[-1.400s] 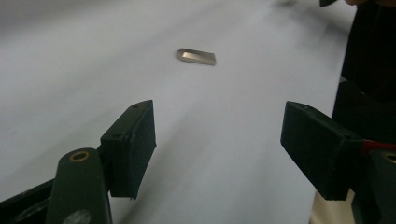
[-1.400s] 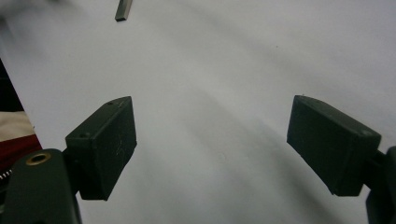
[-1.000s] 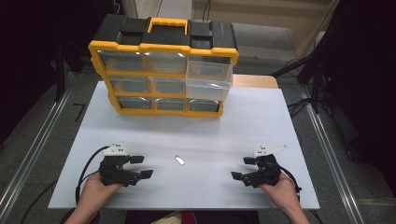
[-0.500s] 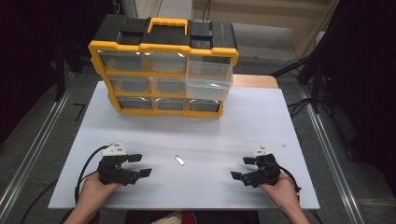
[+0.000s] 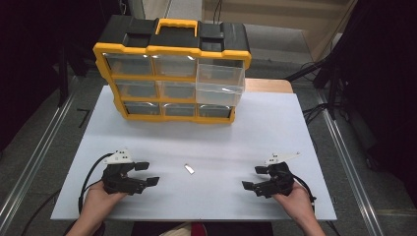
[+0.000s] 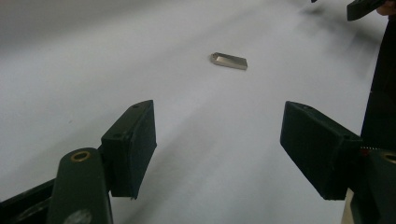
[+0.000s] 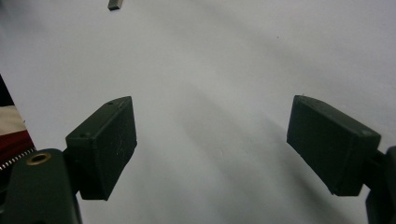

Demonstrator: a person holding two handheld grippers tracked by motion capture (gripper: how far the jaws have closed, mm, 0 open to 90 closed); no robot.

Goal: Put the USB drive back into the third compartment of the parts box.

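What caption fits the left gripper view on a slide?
Open left hand-held gripper facing a small metal piece lying on the white table.

You have two grippers on white tabletop (image 5: 295,128): left gripper (image 5: 146,173), right gripper (image 5: 255,177), each with two jaws spread wide. One small metal piece (image 5: 189,169) lies between them. One yellow-and-black drawer organizer (image 5: 172,73) stands beyond metal piece: nine clear drawers in three rows of three, one drawer (image 5: 220,84) pulled out. One yellow handle (image 5: 177,24) on top.
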